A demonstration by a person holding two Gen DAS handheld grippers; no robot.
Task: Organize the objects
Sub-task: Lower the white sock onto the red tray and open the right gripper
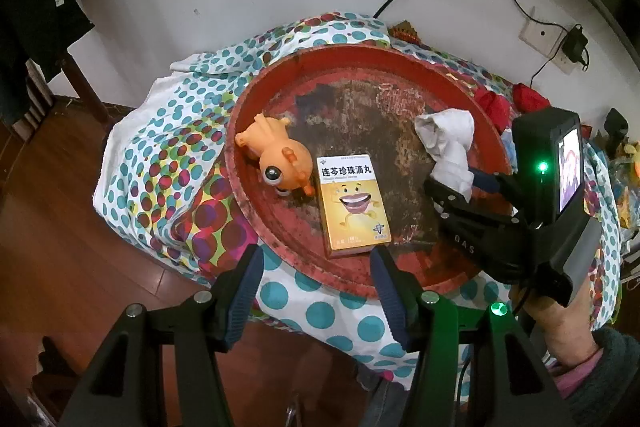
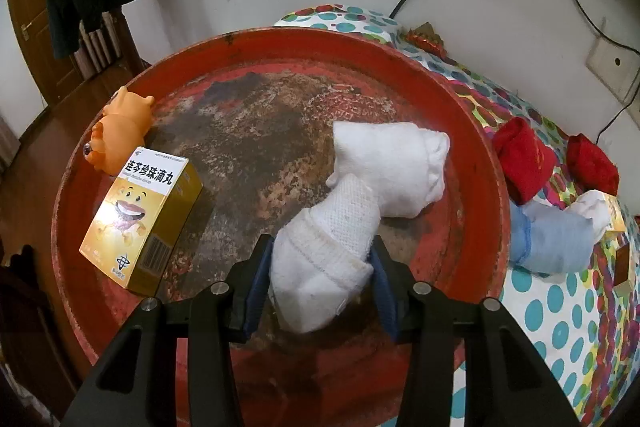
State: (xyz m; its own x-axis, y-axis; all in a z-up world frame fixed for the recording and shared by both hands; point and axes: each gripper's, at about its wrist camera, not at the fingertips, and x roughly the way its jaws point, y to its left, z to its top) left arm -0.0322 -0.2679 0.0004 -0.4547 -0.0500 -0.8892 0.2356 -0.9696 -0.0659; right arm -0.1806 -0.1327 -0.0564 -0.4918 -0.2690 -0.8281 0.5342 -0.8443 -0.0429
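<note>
A round red tray (image 1: pixel 240 115) (image 2: pixel 280 39) lies on a dotted cloth. In it are an orange toy animal (image 1: pixel 280 155) (image 2: pixel 120 127) and a yellow medicine box (image 1: pixel 352 203) (image 2: pixel 140 211). A rolled white sock (image 2: pixel 384 163) (image 1: pixel 444 135) is at the tray's right side. My right gripper (image 2: pixel 320 247) (image 1: pixel 456 183) is shut on the sock's near end, and the far end touches the tray floor. My left gripper (image 1: pixel 316 255) hangs open over the tray's near rim, just short of the box, with nothing between its fingers.
Right of the tray on the dotted cloth (image 2: pixel 560 327) lie two red socks (image 2: pixel 524 159) (image 2: pixel 592 163) and a light blue sock (image 2: pixel 552 239). A white wall with cables and a socket (image 1: pixel 536 35) stands behind. Wooden floor (image 1: pixel 60 227) lies to the left.
</note>
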